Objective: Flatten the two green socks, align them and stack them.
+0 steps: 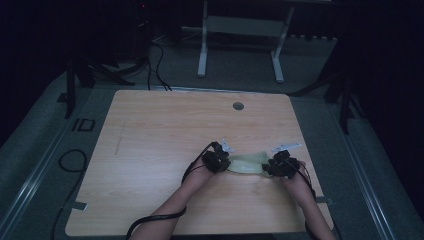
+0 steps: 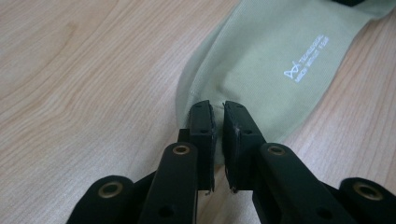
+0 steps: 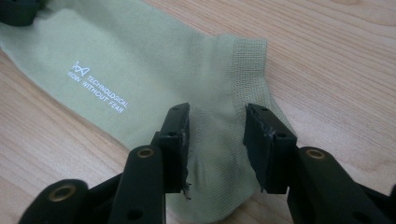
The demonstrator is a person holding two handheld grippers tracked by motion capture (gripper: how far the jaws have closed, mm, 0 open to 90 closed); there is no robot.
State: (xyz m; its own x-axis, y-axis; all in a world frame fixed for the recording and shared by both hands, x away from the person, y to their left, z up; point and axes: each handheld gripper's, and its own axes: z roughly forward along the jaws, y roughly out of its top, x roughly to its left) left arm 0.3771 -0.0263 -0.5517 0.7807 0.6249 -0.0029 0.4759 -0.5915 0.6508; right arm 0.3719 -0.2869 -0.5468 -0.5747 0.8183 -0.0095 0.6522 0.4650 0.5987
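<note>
A pale green sock with white lettering lies flat on the wooden table, stretched between the two grippers. My left gripper is at its left end. In the left gripper view that gripper is shut on the rounded edge of the sock, with fabric pinched between the pads. My right gripper is at the sock's right end. In the right gripper view its jaws stand open over the sock near the ribbed cuff; puckered fabric lies between the pads, which do not press on it.
A round grommet hole sits near the table's far edge. Behind the table stands a white desk frame. Cables lie on the floor at the left. Bare wood stretches left of the hands.
</note>
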